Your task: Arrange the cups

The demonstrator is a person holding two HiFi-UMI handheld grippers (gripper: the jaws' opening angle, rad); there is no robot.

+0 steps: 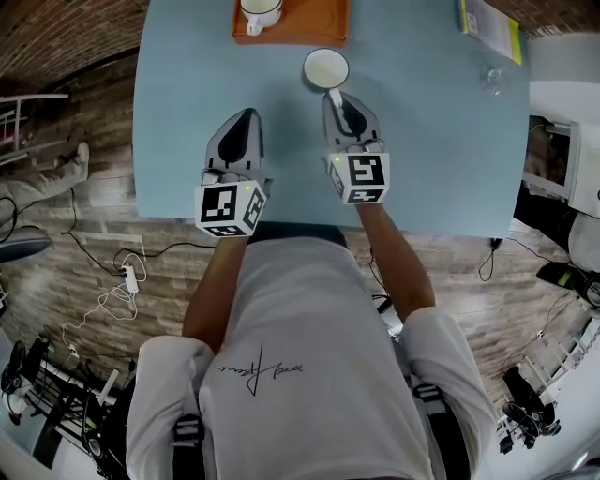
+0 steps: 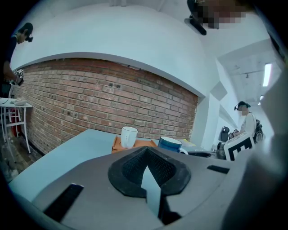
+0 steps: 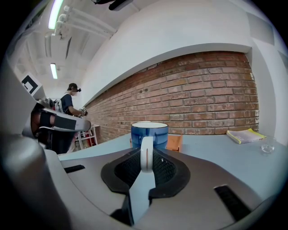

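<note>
**A:** where's the blue cup (image 1: 325,67)?
**B:** upright, white inside, over the back-middle of the desk (image 1: 422,141). It's just in front of the orange tray (image 1: 309,28), not touching it. Can't tell if the base is on the desk; the claw body hides it.
**A:** held?
**B:** yes. R claw (image 3: 146,158) is clamped on its handle (image 3: 146,150). The handle stands edge-on between the jaws, the gap is narrow, and the cup body is just past the tips.
**A:** L claw?
**B:** L claw (image 2: 146,166) has its jaws together w/ nothing in them. It's alongside the R claw over the near part of the desk, well short of the tray.
**A:** 2nd cup?
**B:** white cup (image 1: 261,13) is upright on the tray, at the left end.
**A:** anything else on the desk?
**B:** yellow booklet (image 1: 489,23) at the far right corner, w/ a small clear glass (image 1: 493,80) near it. Both are well apart from the cups. Brick wall (image 3: 202,94) runs behind the desk.
</note>
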